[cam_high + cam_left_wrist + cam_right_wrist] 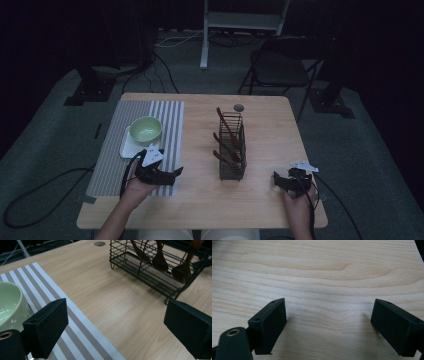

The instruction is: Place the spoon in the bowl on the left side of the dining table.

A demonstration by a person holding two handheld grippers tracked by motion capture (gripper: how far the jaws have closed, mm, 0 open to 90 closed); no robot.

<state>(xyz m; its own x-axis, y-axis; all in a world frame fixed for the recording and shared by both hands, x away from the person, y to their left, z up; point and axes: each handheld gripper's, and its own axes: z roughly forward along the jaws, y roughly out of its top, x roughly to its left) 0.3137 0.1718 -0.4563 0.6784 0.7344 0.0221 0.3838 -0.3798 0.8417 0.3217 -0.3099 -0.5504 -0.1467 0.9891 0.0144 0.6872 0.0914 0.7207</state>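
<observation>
A black wire basket (pixel 232 148) stands on the wooden table (pixel 200 200) right of centre, with three brown wooden utensils (pixel 227 131) leaning inside it. The left gripper view shows the basket (pixel 160 267) and the utensils (pixel 160 260) close up. A pale green bowl (pixel 145 129) sits on a white square plate (pixel 131 147) on a striped placemat (pixel 165 120). My left gripper (pixel 176 172) hovers open at the mat's near right corner, its jaws apart over bare wood (pixel 117 327). My right gripper (pixel 278 181) rests open low over the table near the front right, with nothing between its jaws (pixel 329 325).
A small grey round cap (pixel 238 107) is set into the tabletop behind the basket. A dark folding chair (pixel 280 67) and a white stand (pixel 240 22) are beyond the far edge. Cables trail across the grey carpet at left.
</observation>
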